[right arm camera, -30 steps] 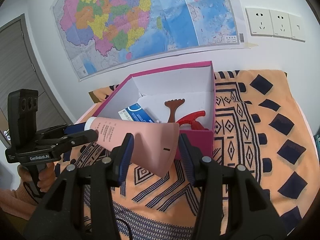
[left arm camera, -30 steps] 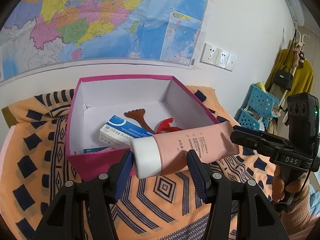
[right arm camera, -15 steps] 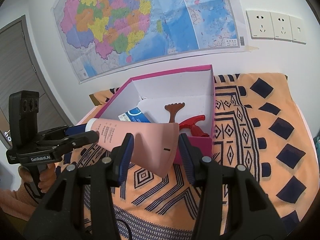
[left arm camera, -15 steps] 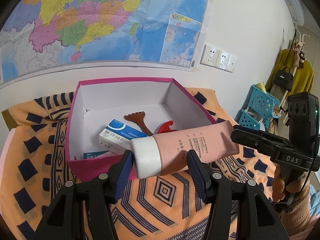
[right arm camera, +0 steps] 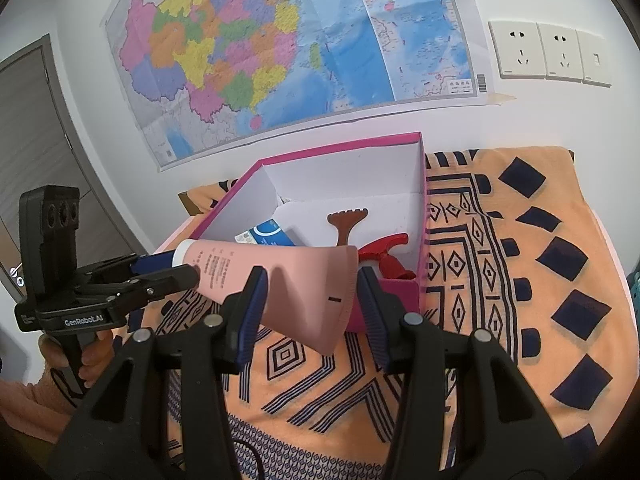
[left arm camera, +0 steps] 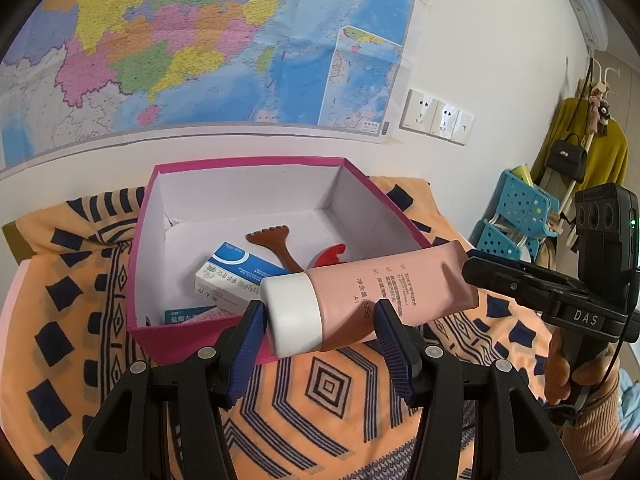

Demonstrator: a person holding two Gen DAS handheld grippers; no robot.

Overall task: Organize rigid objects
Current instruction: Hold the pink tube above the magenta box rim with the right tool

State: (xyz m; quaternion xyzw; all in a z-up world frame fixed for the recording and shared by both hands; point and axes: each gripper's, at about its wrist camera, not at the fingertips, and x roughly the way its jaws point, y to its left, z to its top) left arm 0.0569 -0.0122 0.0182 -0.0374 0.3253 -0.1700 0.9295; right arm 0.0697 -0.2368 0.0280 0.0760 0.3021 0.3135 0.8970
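Pink tube (left arm camera: 376, 296) held in the air between both tools, just in front of the near wall of the magenta box (left arm camera: 192, 340) and slightly above its rim. Left tool (left arm camera: 318, 338) partly closed, jaws clamped on the white cap (left arm camera: 294, 316) end; right tool (right arm camera: 308, 308) likewise partly closed, pads pressing the flat crimped tail (right arm camera: 340, 292). Both grips look firm, tube not sagging. Box sits on a surface draped in an orange patterned cloth (right arm camera: 520, 280), against the wall under a map (left arm camera: 200, 40). Already inside: a blue-and-white carton (left arm camera: 232, 276), a second small blue packet (left arm camera: 188, 315) at the near wall, a brown comb-like scraper (left arm camera: 274, 240), a red plastic piece (right arm camera: 386, 252). So several items look sorted; the tube is not yet in. No other loose items show on the cloth in either view, so this may be among the last, though much of the surface is out of frame. Tube's long axis runs roughly level and parallel to the box's near wall, cap toward the person's left, tail toward the right, tail end a little higher in the left view. What remains, by judgement: carry it forward over the rim, lower, release both tools.
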